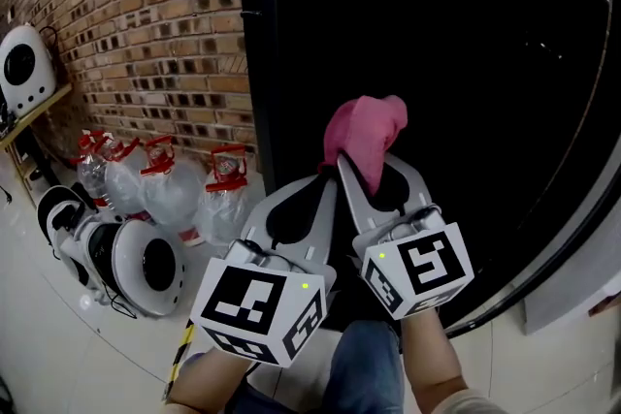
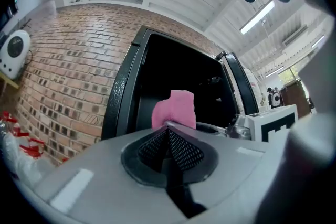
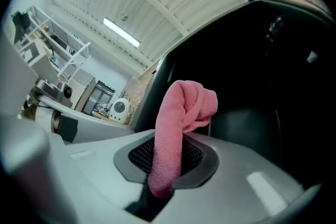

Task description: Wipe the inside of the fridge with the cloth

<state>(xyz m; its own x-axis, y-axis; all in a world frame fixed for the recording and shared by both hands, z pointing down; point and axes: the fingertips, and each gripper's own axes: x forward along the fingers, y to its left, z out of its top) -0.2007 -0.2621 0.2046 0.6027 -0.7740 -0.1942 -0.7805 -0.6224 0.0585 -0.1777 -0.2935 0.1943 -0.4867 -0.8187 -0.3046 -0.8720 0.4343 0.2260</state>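
Closest in, grey two-jaw left gripper [image 1: 322,189]: fingers pressed together on nothing, parked alongside as the idle one. Just beside, right gripper [image 1: 364,172] clamped on folded pink terry cloth [image 1: 364,131], wad poking past tips so fabric meets surfaces first. Aimed into dark open black fridge [image 1: 466,92]; seemingly short of any wall.

Things counted in front of the fridge [image 1: 254,63]

The head view shows one fridge, one pink cloth [image 1: 364,133], two grippers (left gripper [image 1: 320,184], right gripper [image 1: 357,172]), two marker cubes [image 1: 260,310] [image 1: 419,269], four water bottles [image 1: 228,194] with red handles at the middle left, and three white round cases [image 1: 146,265] along the left edge.
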